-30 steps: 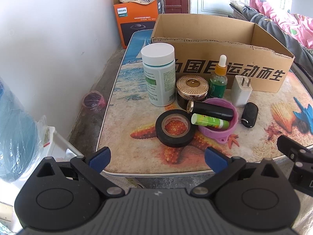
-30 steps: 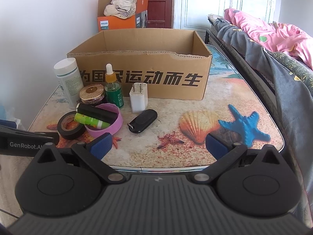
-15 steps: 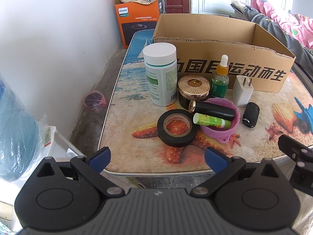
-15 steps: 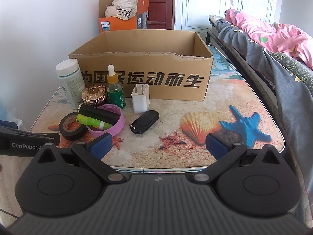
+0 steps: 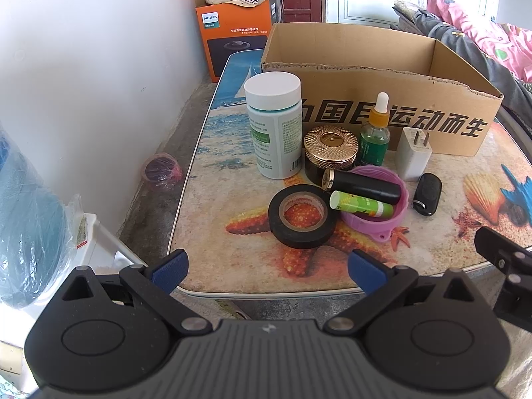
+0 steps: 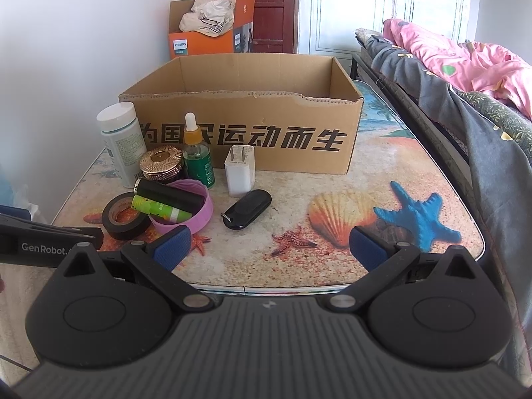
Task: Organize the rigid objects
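Note:
A cluster of small items sits before an open cardboard box (image 5: 399, 113) (image 6: 252, 133): a white pill bottle (image 5: 274, 126) (image 6: 121, 146), gold-lidded jar (image 5: 331, 151) (image 6: 162, 163), green dropper bottle (image 5: 375, 133) (image 6: 198, 156), white charger (image 5: 414, 154) (image 6: 240, 171), black key fob (image 5: 428, 193) (image 6: 246, 209), black tape roll (image 5: 302, 216) (image 6: 124, 216), and a purple lid (image 5: 377, 224) (image 6: 199, 214) holding a black tube (image 5: 362, 183) and a green tube (image 5: 360, 203). My left gripper (image 5: 267, 267) is open at the table's near edge, just short of the tape roll. My right gripper (image 6: 269, 247) is open over the near edge, empty.
The table (image 6: 332, 252) has a beach print with a shell and blue starfish. An orange Philips box (image 5: 239, 33) stands behind on the floor. A white wall runs along the left. A bed with grey and pink bedding (image 6: 465, 93) borders the right. Bagged things (image 5: 30, 226) lie low left.
Both grippers have moved slightly forward and closer to the table; the objects look a little larger. Nothing on the table has moved.

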